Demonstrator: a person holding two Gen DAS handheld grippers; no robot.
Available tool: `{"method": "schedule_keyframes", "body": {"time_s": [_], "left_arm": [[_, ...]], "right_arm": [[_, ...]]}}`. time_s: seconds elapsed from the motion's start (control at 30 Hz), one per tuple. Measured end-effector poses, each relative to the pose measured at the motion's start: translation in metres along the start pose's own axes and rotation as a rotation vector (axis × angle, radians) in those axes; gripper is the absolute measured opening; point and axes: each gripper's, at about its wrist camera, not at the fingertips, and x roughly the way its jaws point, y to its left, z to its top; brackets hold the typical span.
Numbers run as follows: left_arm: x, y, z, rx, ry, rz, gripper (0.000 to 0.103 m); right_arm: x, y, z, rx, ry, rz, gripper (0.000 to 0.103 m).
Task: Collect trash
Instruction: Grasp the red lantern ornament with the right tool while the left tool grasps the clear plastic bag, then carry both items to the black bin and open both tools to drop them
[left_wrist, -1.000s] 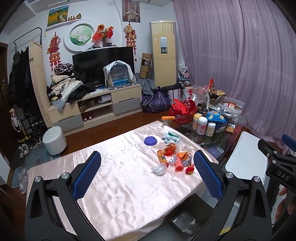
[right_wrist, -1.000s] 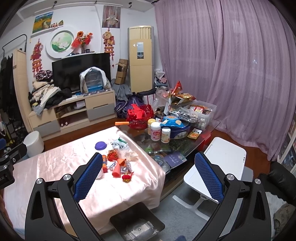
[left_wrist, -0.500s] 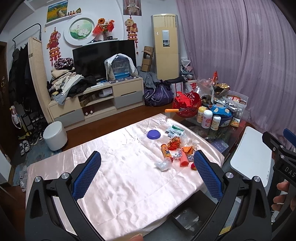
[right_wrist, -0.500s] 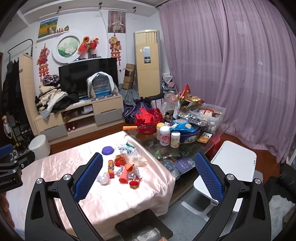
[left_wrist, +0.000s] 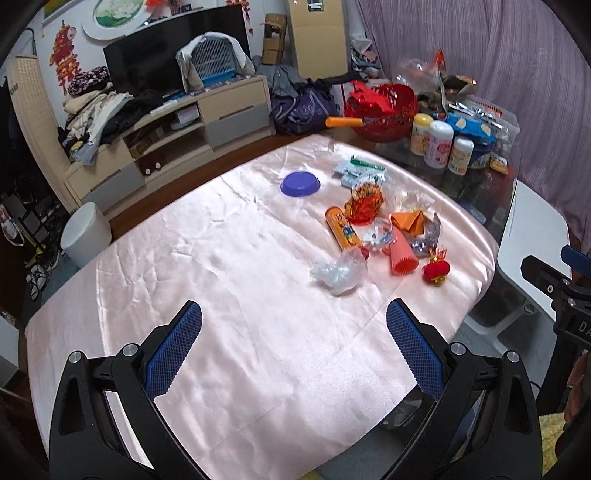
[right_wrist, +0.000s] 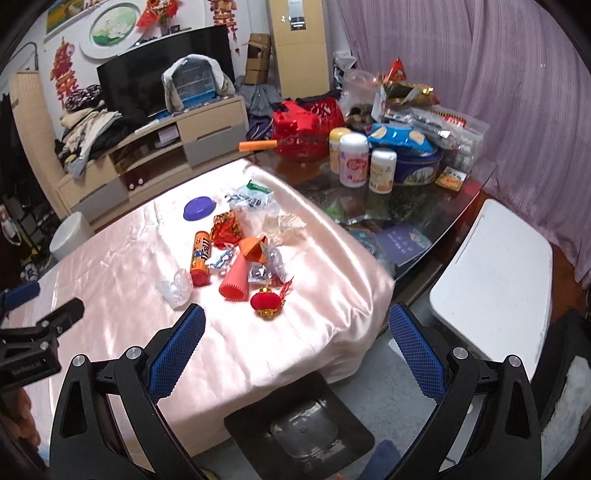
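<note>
Here the pink-draped bench (left_wrist: 229, 266) carries the trash pile (left_wrist: 373, 236) at its far right corner. Both the left tool (left_wrist: 293, 352) and right tool (right_wrist: 295, 352) hover above, tilted downward, fingers spread wide and empty.

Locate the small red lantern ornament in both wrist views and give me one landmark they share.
Left wrist: red lantern ornament lies right of centre, near the cloth's right edge.
Right wrist: it lies centre-left, nearest piece to the camera.
Shared landmark: the pink ridged cone just left of it.
</note>
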Motion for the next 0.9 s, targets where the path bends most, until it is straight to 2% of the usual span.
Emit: {"method": "schedule_keyframes", "body": {"time_s": [0.13,0.23,0.4,0.53,0.6,0.67,0.73,0.8,0.9], "left_arm": [[0.054,-0.004,-0.003,0.019,0.091,-0.036,0.088],[0.085,-0.009,0.001,0.018,0.132,-0.079,0.076],[0.116,-0.022,0.009,0.039,0.160,-0.129,0.074],[0.137,-0.026,0.016,0.047,0.177,-0.143,0.073],[0.147,-0.026,0.017,0.041,0.194,-0.166,0.062],[0.154,-0.025,0.017,0.032,0.208,-0.188,0.053],[0.158,-0.024,0.017,0.026,0.213,-0.209,0.043],[0.158,-0.022,0.017,0.022,0.213,-0.224,0.032],[0.149,-0.020,0.016,0.019,0.200,-0.230,0.029]], "right_arm": [[0.052,0.001,-0.002,0.029,0.088,0.028,0.100],[0.084,0.002,-0.002,0.047,0.137,0.062,0.098],[0.115,0.011,-0.004,0.033,0.189,0.125,0.082],[0.136,0.014,-0.008,0.012,0.232,0.123,0.067],[0.143,0.014,-0.010,0.009,0.245,0.127,0.060],[0.146,0.012,-0.011,0.005,0.245,0.125,0.047],[0.146,0.010,-0.011,0.000,0.238,0.137,0.039],[0.144,0.009,-0.010,-0.005,0.238,0.140,0.039],[0.137,0.008,-0.009,-0.013,0.225,0.125,0.039]]}}
